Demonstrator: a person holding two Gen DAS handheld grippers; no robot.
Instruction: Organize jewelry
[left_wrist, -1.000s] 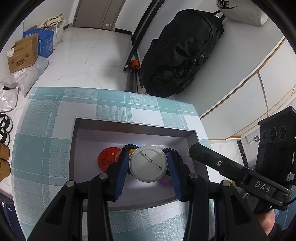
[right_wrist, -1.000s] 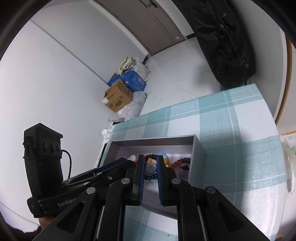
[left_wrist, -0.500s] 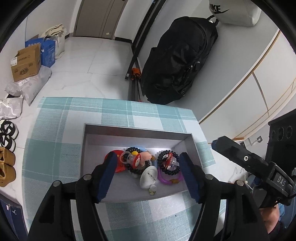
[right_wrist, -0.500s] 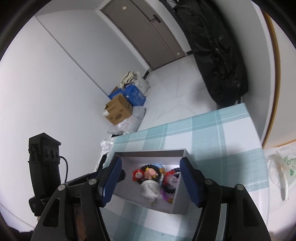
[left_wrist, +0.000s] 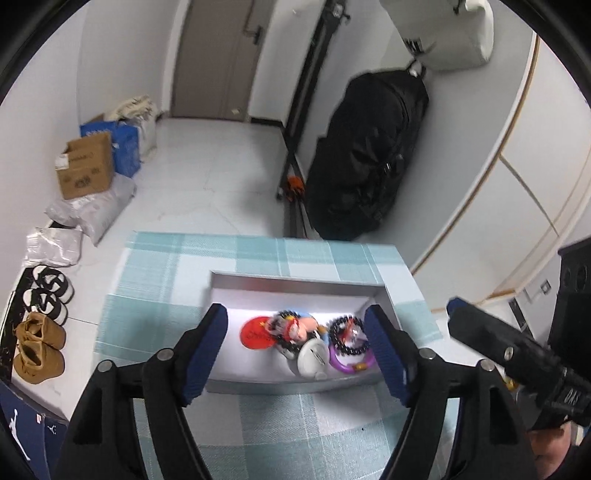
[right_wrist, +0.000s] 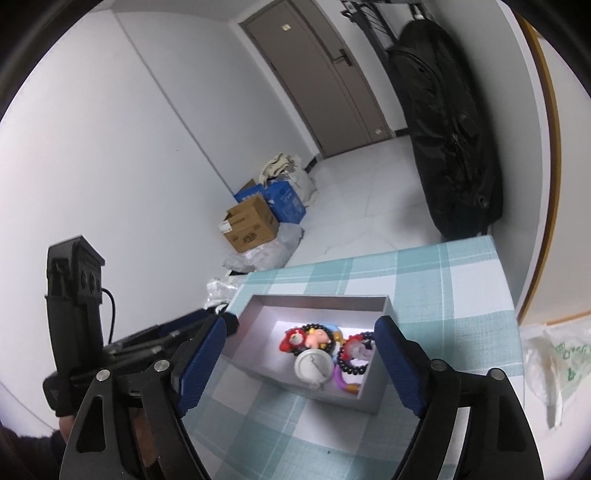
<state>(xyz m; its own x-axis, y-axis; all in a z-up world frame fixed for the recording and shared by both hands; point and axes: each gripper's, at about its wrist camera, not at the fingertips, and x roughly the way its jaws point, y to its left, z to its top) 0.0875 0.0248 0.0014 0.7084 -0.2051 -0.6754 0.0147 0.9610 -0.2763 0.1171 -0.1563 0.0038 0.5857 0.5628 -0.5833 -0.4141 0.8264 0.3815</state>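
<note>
A grey box (left_wrist: 295, 277) (right_wrist: 369, 397) sits on the teal plaid tablecloth (left_wrist: 295, 424). Inside lie a round metal badge (left_wrist: 312, 356) (right_wrist: 313, 367) face down, a red disc (left_wrist: 255, 334), black bead bracelets (left_wrist: 349, 332) (right_wrist: 352, 365), a purple ring (left_wrist: 341, 363) and a small figure charm (left_wrist: 303, 326) (right_wrist: 314, 338). My left gripper (left_wrist: 297, 349) is open and empty, held above the box's near side. My right gripper (right_wrist: 301, 354) is open and empty, above the box, and shows at the right of the left wrist view (left_wrist: 517, 354).
A black backpack (left_wrist: 365, 155) leans on the wall beyond the table. Cardboard and blue boxes (left_wrist: 86, 170), plastic bags and shoes (left_wrist: 40, 343) lie on the floor to the left. A plastic bag (right_wrist: 554, 365) lies right of the table.
Both grippers have opened and pulled back up from the box. The left one let go of the metal badge, which now lies in the box.
</note>
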